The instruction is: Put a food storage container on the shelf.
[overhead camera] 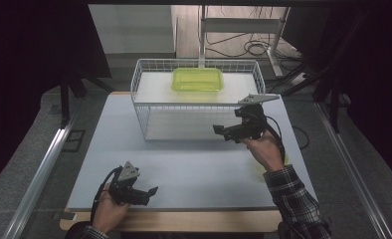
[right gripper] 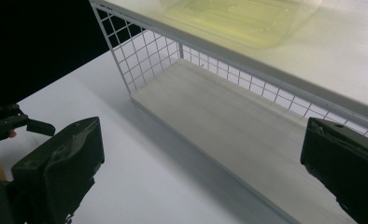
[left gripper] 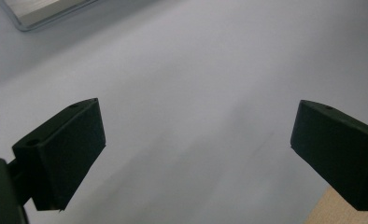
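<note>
Tray atop wire shelf, long axis crosswise; both grippers wide, empty.

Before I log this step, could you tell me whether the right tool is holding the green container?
No, the right tool stands open with nothing between its jaws, in front of the wire rack, while the green container rests on the rack's top shelf.

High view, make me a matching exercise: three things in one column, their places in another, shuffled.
Things:
1. yellow-green tray
2. left gripper
3. right gripper

Places:
A. near the table's front edge, jaws open
B. on the top shelf of the white wire rack
C. in front of the rack's lower shelf, jaws open and empty

Pairs: 1-B, 2-A, 3-C
</note>
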Available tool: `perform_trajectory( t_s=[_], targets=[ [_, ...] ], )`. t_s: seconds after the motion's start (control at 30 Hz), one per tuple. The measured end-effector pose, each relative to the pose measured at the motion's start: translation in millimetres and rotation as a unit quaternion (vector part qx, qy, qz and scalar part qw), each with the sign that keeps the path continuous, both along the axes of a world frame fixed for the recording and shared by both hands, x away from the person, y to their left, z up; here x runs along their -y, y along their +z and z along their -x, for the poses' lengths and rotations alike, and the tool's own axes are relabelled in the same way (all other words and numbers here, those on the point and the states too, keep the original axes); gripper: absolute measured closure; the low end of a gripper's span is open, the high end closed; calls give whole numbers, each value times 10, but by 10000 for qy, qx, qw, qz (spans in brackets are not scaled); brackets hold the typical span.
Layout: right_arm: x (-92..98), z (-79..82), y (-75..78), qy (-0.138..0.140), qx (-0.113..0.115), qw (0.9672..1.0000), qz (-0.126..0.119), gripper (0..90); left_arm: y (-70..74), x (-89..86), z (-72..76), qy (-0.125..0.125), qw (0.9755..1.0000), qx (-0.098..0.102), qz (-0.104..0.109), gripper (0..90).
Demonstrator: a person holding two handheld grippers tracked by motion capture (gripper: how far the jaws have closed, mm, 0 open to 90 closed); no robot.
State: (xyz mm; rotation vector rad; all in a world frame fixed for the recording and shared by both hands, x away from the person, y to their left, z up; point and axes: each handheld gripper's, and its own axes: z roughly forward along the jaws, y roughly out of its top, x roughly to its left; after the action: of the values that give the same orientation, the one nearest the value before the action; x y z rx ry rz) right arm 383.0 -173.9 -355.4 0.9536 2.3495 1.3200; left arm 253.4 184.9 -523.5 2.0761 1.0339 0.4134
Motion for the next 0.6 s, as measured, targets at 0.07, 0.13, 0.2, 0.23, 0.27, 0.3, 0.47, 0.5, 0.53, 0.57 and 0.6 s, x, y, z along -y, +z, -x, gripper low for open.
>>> perform_trajectory(
  t_s=[0.07,0.13,0.2,0.23,0.27,0.3,0.47,0.5,0.53,0.57,0.6],
  targets=[
    [1,49,-35,7,29,10000,1,0,2,-5,2,10,10000,16,8,29],
    [3,98,-68,30,97,9999,19,0,3,-9,5,17,10000,40,-13,29],
    [5,140,-97,32,145,9999,27,0,5,-12,9,23,10000,68,-32,29],
    [8,167,-122,42,158,9999,37,0,6,-12,11,20,10000,78,-39,29],
    [10,183,-139,52,160,9998,40,0,7,-13,15,18,9999,98,-52,29],
    [14,208,-170,67,173,9998,39,0,9,-15,18,18,9999,110,-64,29],
    [44,304,-299,57,140,9999,22,0,13,-27,28,32,9999,153,-55,29],
    [48,318,-318,66,133,9999,35,0,13,-29,30,33,9998,167,-44,29],
    [56,339,-351,72,119,9999,53,0,13,-30,31,29,9998,169,-40,29],
    [61,354,-375,66,118,9999,70,0,12,-28,33,27,9998,179,-55,29],
    [66,371,-396,64,139,9998,95,0,11,-26,35,25,9998,189,-76,29]
  ],
)
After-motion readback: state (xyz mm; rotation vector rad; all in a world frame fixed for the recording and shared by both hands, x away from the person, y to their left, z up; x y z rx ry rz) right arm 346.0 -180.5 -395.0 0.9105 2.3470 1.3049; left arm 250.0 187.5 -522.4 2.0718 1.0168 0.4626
